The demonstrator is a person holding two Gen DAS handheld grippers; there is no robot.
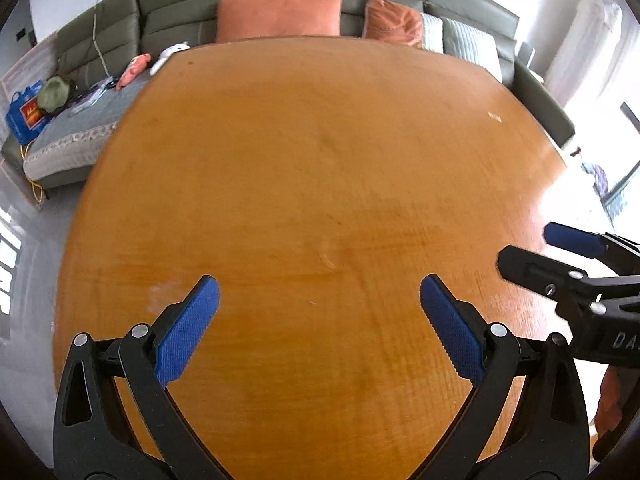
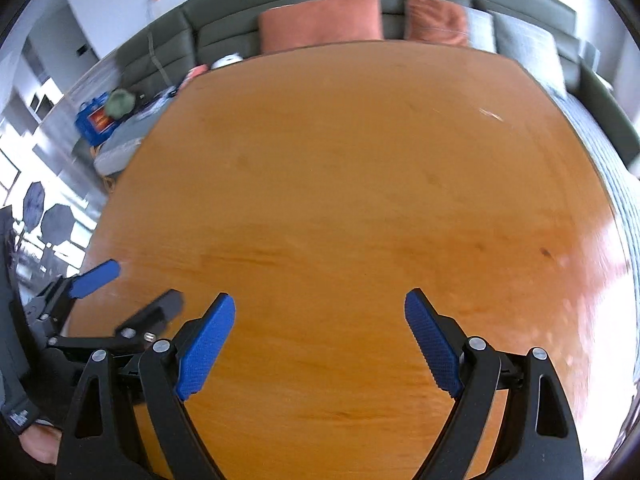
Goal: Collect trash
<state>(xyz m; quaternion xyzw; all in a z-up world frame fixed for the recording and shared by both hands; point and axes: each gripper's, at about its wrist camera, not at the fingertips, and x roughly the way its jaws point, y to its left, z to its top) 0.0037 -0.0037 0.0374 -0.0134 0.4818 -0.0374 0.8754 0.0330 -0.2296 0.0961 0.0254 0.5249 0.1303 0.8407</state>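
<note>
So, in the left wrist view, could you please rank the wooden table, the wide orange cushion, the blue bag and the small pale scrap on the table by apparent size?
1. Orange-brown wooden table
2. Wide orange cushion
3. Blue bag, though farther off, so unsure
4. Small pale scrap

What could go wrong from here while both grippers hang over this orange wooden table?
The small pale scrap lies far across the orange wooden table and is easy to miss. The open left gripper and right gripper sit close together and could collide.
</note>
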